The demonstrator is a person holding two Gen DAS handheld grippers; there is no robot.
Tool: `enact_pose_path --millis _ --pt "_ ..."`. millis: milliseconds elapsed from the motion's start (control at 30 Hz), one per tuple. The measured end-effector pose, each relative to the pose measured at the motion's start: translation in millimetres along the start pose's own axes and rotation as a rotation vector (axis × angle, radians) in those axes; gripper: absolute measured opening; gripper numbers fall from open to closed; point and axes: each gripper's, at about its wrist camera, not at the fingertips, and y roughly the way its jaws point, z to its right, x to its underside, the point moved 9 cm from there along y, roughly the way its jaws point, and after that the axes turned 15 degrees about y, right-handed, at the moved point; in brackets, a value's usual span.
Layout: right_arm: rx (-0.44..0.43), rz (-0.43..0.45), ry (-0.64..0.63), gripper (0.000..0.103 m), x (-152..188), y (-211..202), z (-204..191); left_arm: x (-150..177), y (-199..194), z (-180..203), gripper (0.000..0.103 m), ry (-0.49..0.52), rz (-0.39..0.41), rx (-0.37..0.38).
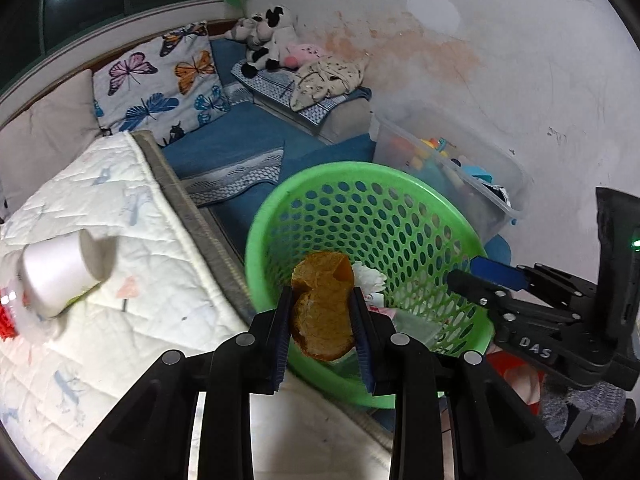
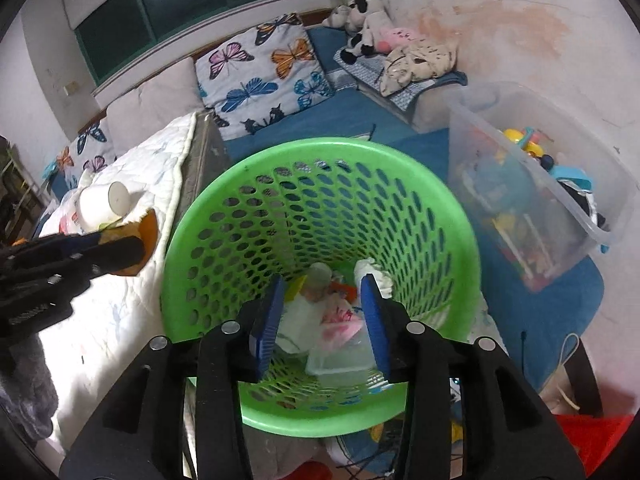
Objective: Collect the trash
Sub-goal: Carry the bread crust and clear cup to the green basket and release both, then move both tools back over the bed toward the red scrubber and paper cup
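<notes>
My left gripper (image 1: 322, 308) is shut on a crumpled orange-brown wrapper (image 1: 322, 308) and holds it over the near rim of the green perforated basket (image 1: 340, 172). In the right wrist view the left gripper (image 2: 120, 250) with the wrapper (image 2: 146, 232) sits left of the basket (image 2: 320, 152), over the quilt. My right gripper (image 2: 322, 304) is open and empty above the basket, which holds white paper, a pink-printed wrapper (image 2: 340, 320) and a clear plastic piece. The right gripper (image 1: 476, 276) shows at the basket's right rim. A white paper cup (image 1: 60, 276) lies tipped on the quilt.
A white quilted table cover (image 1: 120, 240) lies left of the basket. A clear plastic bin of toys (image 2: 540, 184) stands right of it. Behind are a blue sofa, a butterfly cushion (image 1: 160, 80) and plush toys (image 1: 268, 36). Something red (image 1: 6, 320) lies at the left edge.
</notes>
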Motion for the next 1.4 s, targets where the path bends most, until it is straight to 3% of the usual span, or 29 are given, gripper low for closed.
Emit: enact_pose_path --millis 133,233,300,600,800,1200,1400 --pt "-0.004 0.017 0.018 0.043 -4.9 -7.8 8.6 0.8 11.5 8.4 0.031 0.004 -0.014 0.025" --pt "-0.006 0.029 0.026 0.044 -6.9 -13.7 11.5 2.5 17.3 13.0 0.039 0.01 -0.02 0.03" --pt "-0.007 0.032 0.029 0.044 -7.3 -16.3 13.2 1.7 18.8 15.2 0.051 0.011 -0.016 0.029" --pt "-0.033 0.027 0.01 0.046 -8.1 -20.8 -0.2 9.2 0.9 3.2 0.054 -0.003 0.024 0.003" --pt "-0.068 0.019 -0.037 0.049 -5.6 -18.3 -35.2 29.7 -27.2 -34.8 0.054 -0.042 0.044 -0.079" --pt "-0.151 -0.033 -0.123 0.049 6.2 -1.2 -112.9 90.5 -84.1 -157.8 0.054 -0.211 0.055 -0.275" --pt "-0.205 -0.066 -0.184 0.06 14.9 10.7 -164.8 128.9 -104.9 -213.1 0.052 -0.307 0.047 -0.331"
